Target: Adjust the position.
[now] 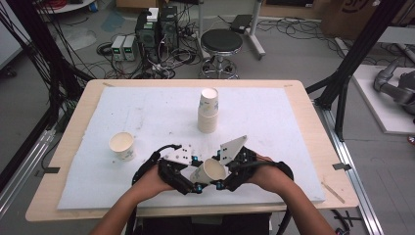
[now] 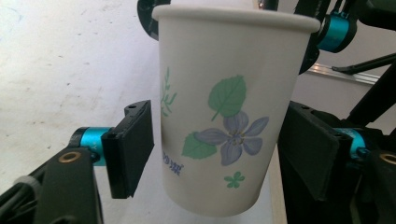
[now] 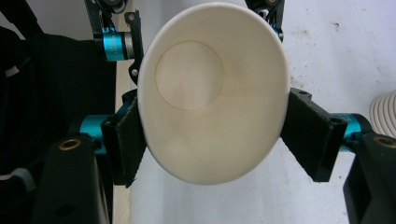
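A black round stool [image 1: 221, 41] stands on grey floor [image 1: 293, 54] among tangled cables [image 1: 169, 61].

Even bright light, soft shadows, slightly soft focus

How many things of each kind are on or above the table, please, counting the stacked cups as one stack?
Single paper cups: 2 (held cup, lone cup)
Cup stack: 1
Grippers: 2 (left gripper, right gripper)
Total: 5

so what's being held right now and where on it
A paper cup. The right gripper squeezes it at the rim, pressing the mouth oval. The left gripper brackets its lower wall, but whether its pads press cannot be told.
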Tool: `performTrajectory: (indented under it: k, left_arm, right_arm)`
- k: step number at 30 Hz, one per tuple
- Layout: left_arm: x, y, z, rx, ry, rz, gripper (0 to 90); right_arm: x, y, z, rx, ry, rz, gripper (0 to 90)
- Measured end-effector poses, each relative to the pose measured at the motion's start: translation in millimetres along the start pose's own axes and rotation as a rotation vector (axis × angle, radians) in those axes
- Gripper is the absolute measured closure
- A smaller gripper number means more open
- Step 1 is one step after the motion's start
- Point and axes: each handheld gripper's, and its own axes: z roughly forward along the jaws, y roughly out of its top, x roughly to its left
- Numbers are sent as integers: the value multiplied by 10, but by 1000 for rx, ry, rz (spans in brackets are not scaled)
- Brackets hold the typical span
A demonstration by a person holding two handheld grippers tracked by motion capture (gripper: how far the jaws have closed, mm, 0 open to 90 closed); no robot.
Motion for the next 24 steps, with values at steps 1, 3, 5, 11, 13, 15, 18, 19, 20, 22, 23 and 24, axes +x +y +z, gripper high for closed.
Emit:
performTrajectory:
  k: [1,3,5,11,13,15,18,19,20,22,23,24]
  left_arm:
    - [1,1,7,3,-4,6,304]
    - [7,2,27,5,-6,11,324]
    - [6,1,43,11,-11,11,328]
    - [6,-20,63,-6,-26,10,328]
    - [10,-34,65,-22,-27,5,319]
    - [12,-48,61,-39,-26,-3,317]
    - [20,-69,59,-58,-22,-20,312]
    - [35,-99,50,-71,-16,-29,311]
    - [40,-117,48,-83,-10,-39,309]
    - [58,-158,32,-98,4,-47,308]
    - [67,-182,23,-110,15,-55,308]
    - [77,-205,11,-120,23,-61,306]
  right_arm:
    - [0,-1,4,2,-3,0,284]
    - [-3,0,9,8,0,-3,284]
    - [0,0,20,12,3,-5,284]
    - [10,0,25,13,9,-3,263]
    - [3,-12,24,0,14,16,245]
    - [-9,-27,11,-28,22,41,241]
    - [-32,-52,-35,-86,22,77,223]
    - [-42,-60,-53,-107,23,85,223]
    - [-47,-66,-75,-124,20,95,223]
    - [-58,-84,-122,-161,19,116,223]
    - [-65,-98,-147,-186,13,127,223]
    - [-72,-116,-173,-215,7,138,224]
